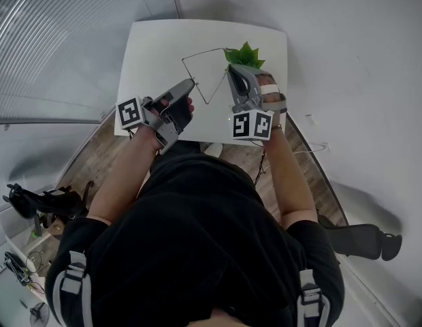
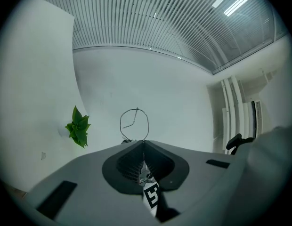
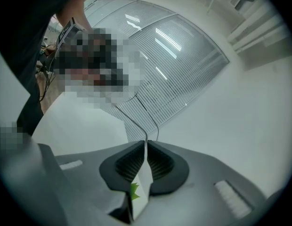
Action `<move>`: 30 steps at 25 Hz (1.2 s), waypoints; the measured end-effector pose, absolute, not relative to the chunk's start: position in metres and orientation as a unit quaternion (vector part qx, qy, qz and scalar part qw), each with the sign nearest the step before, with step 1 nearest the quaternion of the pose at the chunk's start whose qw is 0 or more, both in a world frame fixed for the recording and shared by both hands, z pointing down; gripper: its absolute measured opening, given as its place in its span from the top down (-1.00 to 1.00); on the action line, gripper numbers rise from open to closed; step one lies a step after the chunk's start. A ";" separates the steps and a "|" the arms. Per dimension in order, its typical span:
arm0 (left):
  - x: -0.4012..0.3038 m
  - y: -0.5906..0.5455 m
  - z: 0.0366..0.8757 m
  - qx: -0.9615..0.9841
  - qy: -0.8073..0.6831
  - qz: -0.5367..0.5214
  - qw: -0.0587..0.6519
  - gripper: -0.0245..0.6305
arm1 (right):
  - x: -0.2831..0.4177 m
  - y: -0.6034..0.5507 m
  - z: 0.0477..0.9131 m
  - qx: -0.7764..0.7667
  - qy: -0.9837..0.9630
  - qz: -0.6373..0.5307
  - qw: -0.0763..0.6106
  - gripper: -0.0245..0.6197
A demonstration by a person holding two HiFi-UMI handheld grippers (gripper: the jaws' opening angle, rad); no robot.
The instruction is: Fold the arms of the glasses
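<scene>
- Left gripper (image 1: 192, 82): jaws pinched together on the wire front of the glasses (image 1: 203, 53); a round rim stands just ahead of its tips;
- Right gripper (image 1: 233, 70): jaws closed on a thin arm, which runs straight on from its tips;
- The glasses span the gap between both claws, above the white table (image 1: 150, 53); the fold looks to be the right claw's, swinging across toward the left.

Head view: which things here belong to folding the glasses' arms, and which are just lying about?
Part of the job:
- glasses, thin wire, held above the table
- left tool, shut on the glasses
- right tool, shut on the glasses

Just lying about:
- green plant
- white table
</scene>
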State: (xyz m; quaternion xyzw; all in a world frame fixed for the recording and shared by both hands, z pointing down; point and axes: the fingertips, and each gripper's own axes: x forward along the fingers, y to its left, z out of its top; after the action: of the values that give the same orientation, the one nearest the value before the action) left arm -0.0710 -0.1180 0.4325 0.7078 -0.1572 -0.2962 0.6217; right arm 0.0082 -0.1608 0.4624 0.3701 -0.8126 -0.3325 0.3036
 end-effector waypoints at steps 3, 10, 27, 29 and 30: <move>-0.069 -0.116 0.432 0.709 -0.153 -0.293 0.623 0.89 | 0.006 -0.160 0.460 0.368 -0.814 -0.333 0.302 0.83; -0.064 -0.115 0.432 0.709 -0.147 -0.289 0.626 0.89 | 0.004 -0.161 0.460 0.366 -0.815 -0.335 0.300 0.83; -0.057 -0.114 0.431 0.712 -0.140 -0.281 0.628 0.89 | -0.010 -0.161 0.457 0.346 -0.822 -0.348 0.290 0.83; -0.056 -0.113 0.430 0.712 -0.137 -0.280 0.630 0.89 | -0.012 -0.161 0.457 0.343 -0.823 -0.349 0.290 0.83; -0.056 -0.113 0.430 0.711 -0.136 -0.280 0.631 0.89 | -0.014 -0.161 0.457 0.342 -0.823 -0.349 0.290 0.83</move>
State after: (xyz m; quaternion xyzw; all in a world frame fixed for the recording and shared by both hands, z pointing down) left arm -0.0557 -0.1132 0.4302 0.7109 -0.1356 -0.2799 0.6307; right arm -0.0135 -0.1608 0.4574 0.3417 -0.8232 -0.3488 0.2898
